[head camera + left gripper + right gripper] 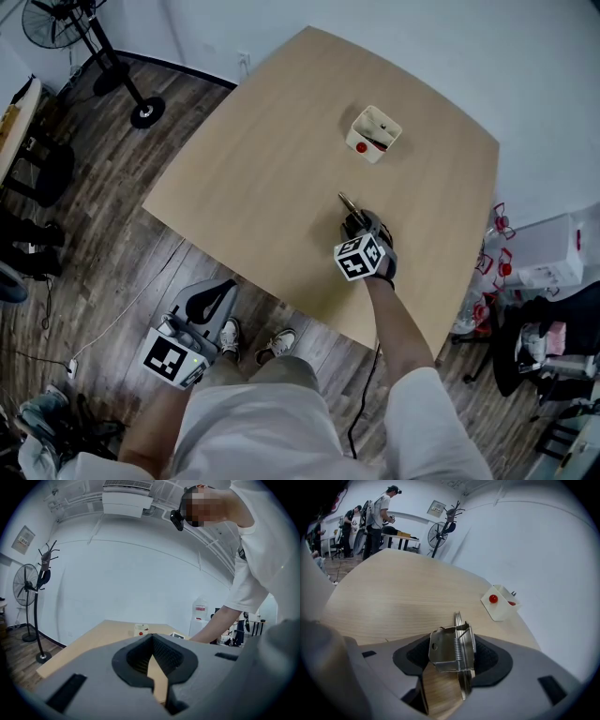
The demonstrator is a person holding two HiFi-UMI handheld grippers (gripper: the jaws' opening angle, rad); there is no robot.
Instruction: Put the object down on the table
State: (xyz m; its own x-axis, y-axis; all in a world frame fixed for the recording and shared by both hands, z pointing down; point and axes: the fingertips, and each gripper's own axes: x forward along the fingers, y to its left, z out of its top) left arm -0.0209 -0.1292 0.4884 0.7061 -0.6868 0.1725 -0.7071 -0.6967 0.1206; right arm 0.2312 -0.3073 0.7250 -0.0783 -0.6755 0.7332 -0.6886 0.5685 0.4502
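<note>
A silver metal spring clip (446, 649) sits between the dark pads of my right gripper (453, 657), which is shut on it. In the head view the right gripper (354, 219) is low over the middle of the light wooden table (272, 169), and the clip's thin tip (345, 201) pokes out ahead; whether it touches the wood I cannot tell. My left gripper (210, 300) hangs beside the person's left leg, off the table, shut and empty (152, 654).
A small white box with a red dot (374, 134) stands farther back on the table (501, 603). A fan stand (142, 112) is on the wooden floor at the left. Chairs and boxes (544, 248) crowd the right side. People stand far behind (382, 513).
</note>
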